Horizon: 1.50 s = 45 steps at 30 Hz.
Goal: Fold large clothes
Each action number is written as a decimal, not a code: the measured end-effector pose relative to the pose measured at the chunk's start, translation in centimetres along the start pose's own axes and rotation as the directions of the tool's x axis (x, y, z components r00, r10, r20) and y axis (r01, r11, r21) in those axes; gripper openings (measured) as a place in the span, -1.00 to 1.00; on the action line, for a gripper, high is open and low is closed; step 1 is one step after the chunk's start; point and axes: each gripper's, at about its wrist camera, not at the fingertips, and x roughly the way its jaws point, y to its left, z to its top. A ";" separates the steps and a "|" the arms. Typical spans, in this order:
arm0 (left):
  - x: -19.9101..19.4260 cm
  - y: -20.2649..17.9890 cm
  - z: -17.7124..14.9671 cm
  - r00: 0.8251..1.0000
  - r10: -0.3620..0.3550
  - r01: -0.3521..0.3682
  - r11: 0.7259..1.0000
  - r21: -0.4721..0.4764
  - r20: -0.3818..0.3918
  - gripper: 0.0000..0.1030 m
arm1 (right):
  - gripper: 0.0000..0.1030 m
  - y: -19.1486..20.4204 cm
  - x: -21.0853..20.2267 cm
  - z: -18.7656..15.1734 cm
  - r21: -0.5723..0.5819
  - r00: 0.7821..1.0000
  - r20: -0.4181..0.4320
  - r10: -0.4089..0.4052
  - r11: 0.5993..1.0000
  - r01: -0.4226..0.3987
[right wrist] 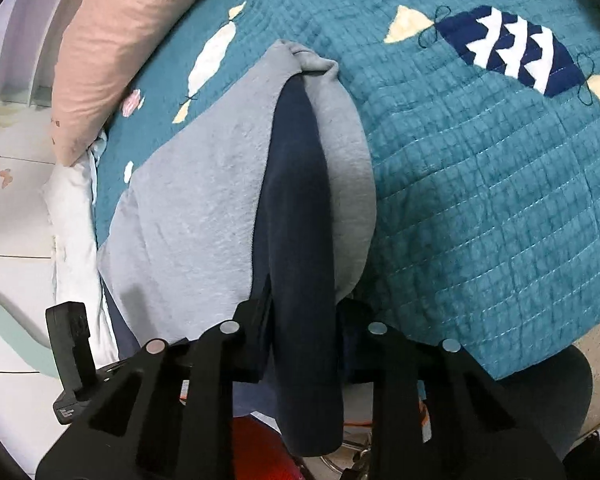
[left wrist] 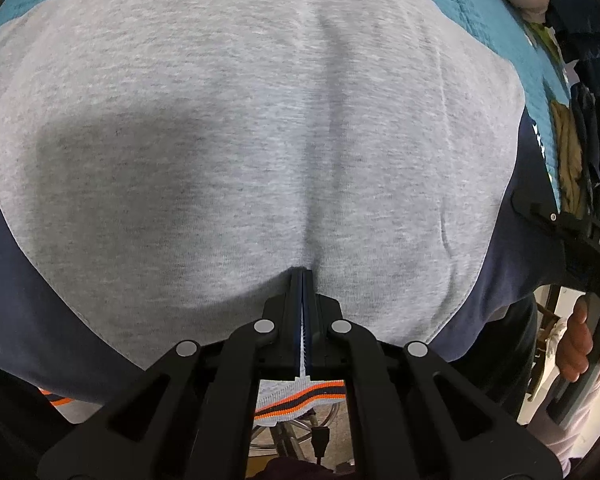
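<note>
Sweatshirt (left wrist: 240, 140), grey in the body with navy sleeves, fills nearly all of the left wrist view, spread flat on a teal quilt (left wrist: 484, 4) that shows only past its far edges. The left gripper (left wrist: 303, 276) is pinched fully together on a small ridge of the grey cloth at the sweatshirt's near edge, and creases run away from the pinch toward the far side. Below the jaws hangs the sweatshirt's ribbed hem (left wrist: 300, 394), striped orange and navy. Right of the sweatshirt, at the frame's edge, a hand (left wrist: 578, 340) grips the other black tool.

In the right wrist view the sweatshirt (right wrist: 196, 208) lies on the quilt (right wrist: 480, 200) with its navy sleeve (right wrist: 300, 240) running lengthwise between two grey folds, from a bunched tip at the far end back toward the camera. The right gripper (right wrist: 302, 308) is narrowed around that sleeve, one finger on each side, with the navy cloth passing between them and drooping past the quilt's near edge; whether the pads truly press it I cannot tell. Left of the sweatshirt a pink pillow (right wrist: 104, 60) rests along the quilt's far-left border, with white bedding (right wrist: 76, 240) beside it.
</note>
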 end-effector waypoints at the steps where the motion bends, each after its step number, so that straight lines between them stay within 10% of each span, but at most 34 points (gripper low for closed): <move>1: 0.2 -0.2 0.0 1.000 0.003 -0.003 1.000 0.001 0.003 -0.99 | -0.56 0.4 -0.2 -0.2 -0.011 1.000 0.012 -0.005 1.000 0.005; 31: -1.0 -1.5 -1.0 1.000 0.002 -0.002 0.999 0.042 -0.010 -0.97 | -0.56 20.2 -3.4 -5.5 -0.456 0.996 0.051 0.069 0.889 -0.038; 45: -7.3 7.5 -5.3 0.994 0.045 -0.034 0.993 -0.116 0.096 -0.96 | -0.56 30.5 4.4 -9.2 -0.628 0.996 -0.086 -0.012 0.777 -0.045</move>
